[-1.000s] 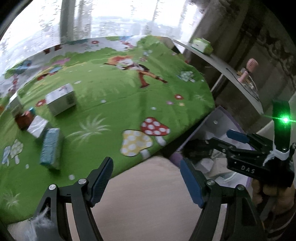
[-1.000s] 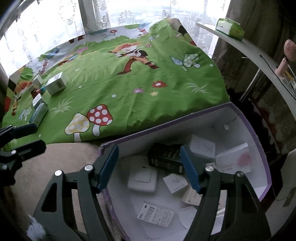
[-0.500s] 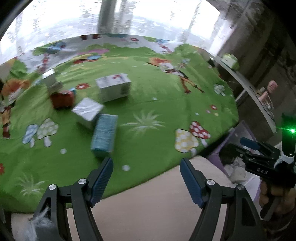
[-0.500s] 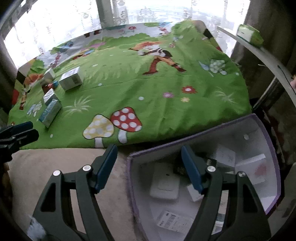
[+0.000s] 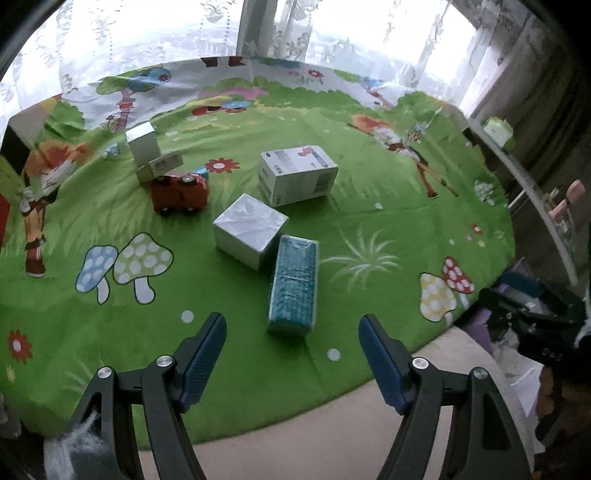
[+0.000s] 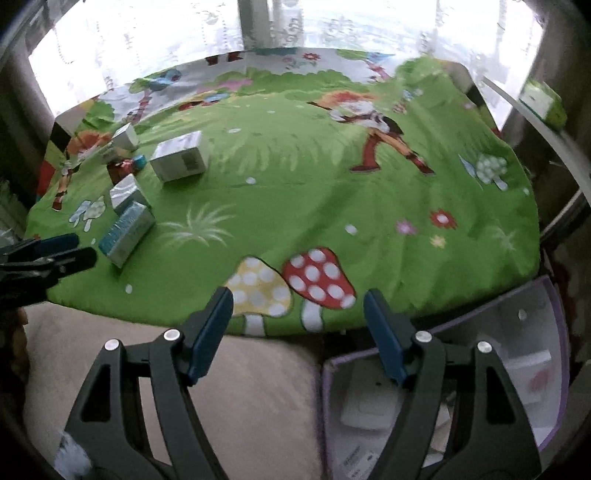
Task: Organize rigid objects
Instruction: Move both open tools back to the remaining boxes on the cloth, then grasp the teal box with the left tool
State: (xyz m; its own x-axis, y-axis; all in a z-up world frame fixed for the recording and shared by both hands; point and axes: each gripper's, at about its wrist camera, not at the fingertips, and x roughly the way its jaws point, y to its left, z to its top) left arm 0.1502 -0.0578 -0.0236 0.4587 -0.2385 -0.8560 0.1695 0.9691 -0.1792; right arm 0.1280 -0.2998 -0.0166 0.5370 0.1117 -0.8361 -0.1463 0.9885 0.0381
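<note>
Several boxes lie on the green cartoon cloth (image 5: 369, 206). A teal box (image 5: 294, 284) lies just ahead of my left gripper (image 5: 291, 347), which is open and empty. Behind it are a silver box (image 5: 249, 229), a large white box (image 5: 297, 173), a red toy car (image 5: 180, 192) and two small white boxes (image 5: 144, 147). My right gripper (image 6: 298, 325) is open and empty over the cloth's front edge. The boxes show far left in the right wrist view, the teal box (image 6: 127, 232) nearest. A purple-rimmed bin (image 6: 517, 391) holding white boxes sits low right.
A beige cushion (image 6: 240, 398) lies under the cloth's front edge. A curved white shelf (image 5: 535, 192) with a green box (image 5: 498, 129) runs along the right. Curtained windows (image 5: 258, 29) stand behind. The left gripper shows at the far left in the right wrist view (image 6: 48, 254).
My left gripper has swung left from the bin to face the boxes, now close to the teal box. My right gripper has lifted away from the bin and moved left over the cloth edge.
</note>
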